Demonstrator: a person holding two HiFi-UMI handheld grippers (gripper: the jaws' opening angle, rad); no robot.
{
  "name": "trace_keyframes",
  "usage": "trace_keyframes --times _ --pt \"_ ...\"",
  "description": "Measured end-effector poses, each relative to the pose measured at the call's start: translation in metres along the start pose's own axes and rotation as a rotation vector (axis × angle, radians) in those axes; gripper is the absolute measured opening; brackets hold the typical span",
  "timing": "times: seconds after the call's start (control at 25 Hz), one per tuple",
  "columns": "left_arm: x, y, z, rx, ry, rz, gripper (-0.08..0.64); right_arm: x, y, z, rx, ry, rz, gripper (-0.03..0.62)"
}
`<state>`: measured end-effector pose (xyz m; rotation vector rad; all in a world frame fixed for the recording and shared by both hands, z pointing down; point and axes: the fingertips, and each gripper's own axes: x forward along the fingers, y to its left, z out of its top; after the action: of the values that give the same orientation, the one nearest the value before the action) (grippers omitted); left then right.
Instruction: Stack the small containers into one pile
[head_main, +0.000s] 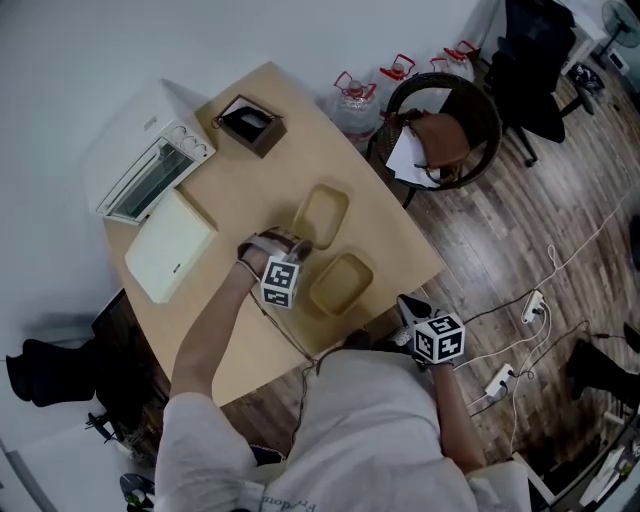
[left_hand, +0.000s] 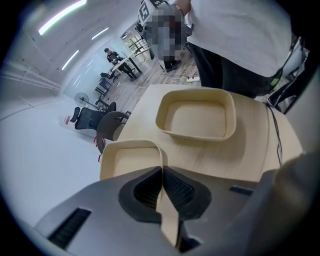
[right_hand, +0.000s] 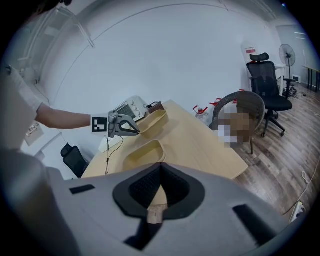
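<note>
Light wooden table (head_main: 250, 160), set corner-on against a white wall. At its far-left end a white toaster oven (head_main: 150, 165); just beside that, a flat cream rectangular box (head_main: 170, 245). Two shallow beige plastic containers with rounded corners sit near the table's right edge, close together but unstacked, both open side up: the farther container (head_main: 322, 213) and the nearer container (head_main: 342, 284), which lies closer to the person. Left gripper (head_main: 300, 245) reaches over the table. Its dark ribbed fingers (left_hand: 180, 190) are clamped on the side wall of the farther container, the rim running up between them. Right gripper (head_main: 412, 312) is off the table edge, near the person's body, fingers (right_hand: 137, 187) pressed together on nothing. Small brown square box (head_main: 252, 124) with a dark inside sits at the far corner.
</note>
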<state>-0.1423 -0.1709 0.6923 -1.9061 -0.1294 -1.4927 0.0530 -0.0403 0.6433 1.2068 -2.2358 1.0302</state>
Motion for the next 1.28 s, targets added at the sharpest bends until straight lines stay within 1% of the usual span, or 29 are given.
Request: trace_keyframes --times 0.16,0.28,0.4,0.48,0.68,0.84,0.96,1.12,1.28 --pt "-0.008 -0.011 0.013 0.000 0.011 -0.013 0.011 -0.006 0.007 -0.007 -0.032 0.010 0.028 0.006" --pt "-0.013 -0.019 0.025 -0.002 -0.002 -0.014 0.011 -0.012 0.008 -0.012 -0.037 0.010 0.035 0.006" --pt "-0.019 -0.018 0.037 -0.016 -0.026 0.016 0.011 -0.017 0.005 -0.016 -0.033 0.005 0.039 0.006" --pt "-0.024 -0.016 0.046 -0.011 -0.037 0.034 0.011 -0.020 0.002 -0.019 -0.029 0.005 0.043 0.006" --pt "-0.035 -0.028 0.073 0.025 -0.073 0.030 0.011 -0.027 0.001 -0.025 -0.031 0.001 0.054 0.006" --pt "-0.042 -0.049 0.094 0.076 -0.093 0.006 0.011 -0.032 0.000 -0.031 -0.031 -0.003 0.072 0.006" --pt "-0.043 -0.062 0.113 0.091 -0.121 -0.003 0.011 -0.041 -0.005 -0.034 -0.023 -0.007 0.071 0.006" --pt "-0.048 -0.080 0.111 0.121 -0.145 -0.033 0.011 -0.035 0.002 -0.033 -0.019 -0.004 0.075 0.006" --pt "-0.049 -0.093 0.115 0.137 -0.148 -0.039 0.011 -0.035 0.004 -0.035 -0.030 0.004 0.083 0.006"
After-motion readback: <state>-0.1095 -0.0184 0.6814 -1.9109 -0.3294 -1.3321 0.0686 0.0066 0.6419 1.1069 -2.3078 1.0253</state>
